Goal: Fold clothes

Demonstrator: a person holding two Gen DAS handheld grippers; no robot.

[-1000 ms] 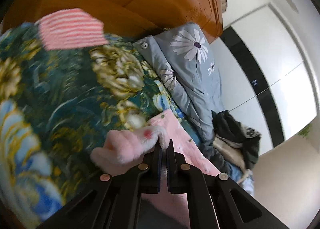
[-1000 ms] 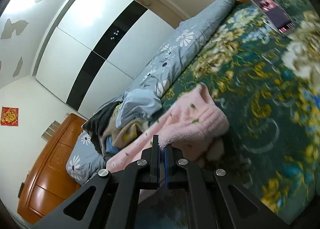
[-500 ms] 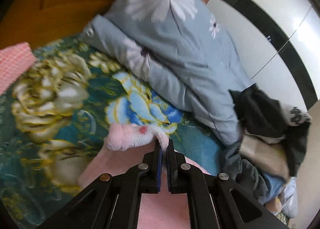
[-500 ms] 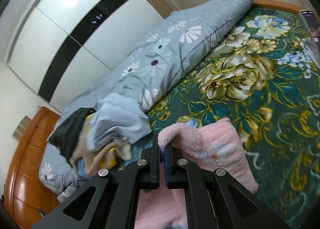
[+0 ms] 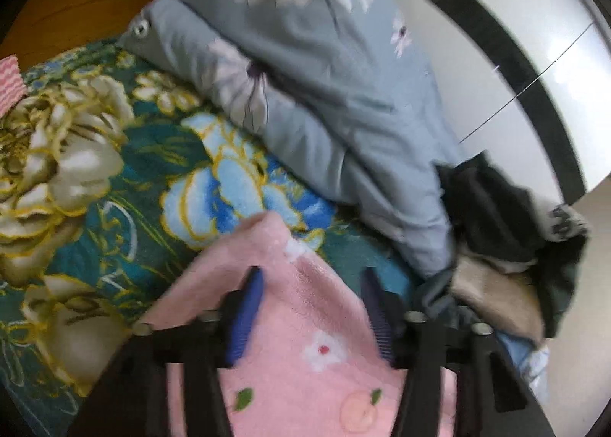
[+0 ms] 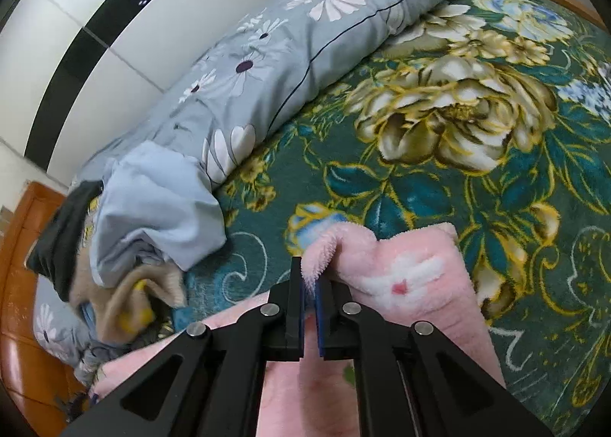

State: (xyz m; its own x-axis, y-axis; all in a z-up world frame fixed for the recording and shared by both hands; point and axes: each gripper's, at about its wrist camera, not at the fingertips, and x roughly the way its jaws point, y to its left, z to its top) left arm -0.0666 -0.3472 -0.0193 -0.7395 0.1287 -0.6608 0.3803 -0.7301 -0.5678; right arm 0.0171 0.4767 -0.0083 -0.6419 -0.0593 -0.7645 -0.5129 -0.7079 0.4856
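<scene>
A fluffy pink garment (image 5: pixel 305 353) with white flower and peach prints lies flat on the green floral bedspread (image 5: pixel 114 177). My left gripper (image 5: pixel 311 276) is open just above it, jaws wide apart, holding nothing. In the right wrist view my right gripper (image 6: pixel 310 276) is shut on a raised fold at the edge of the pink garment (image 6: pixel 404 276), which lies on the bedspread (image 6: pixel 458 123).
A grey-blue daisy duvet (image 5: pixel 324 66) runs along the far side of the bed and also shows in the right wrist view (image 6: pixel 305 28). A heap of dark, beige and light-blue clothes (image 5: pixel 508 246) lies beside the garment. A wooden headboard (image 5: pixel 76 5) and a white wardrobe (image 5: pixel 515 36) stand beyond.
My left gripper has opened and let go of the pink garment, which now lies flat under it. My right gripper has lowered toward the bed, still holding its fold.
</scene>
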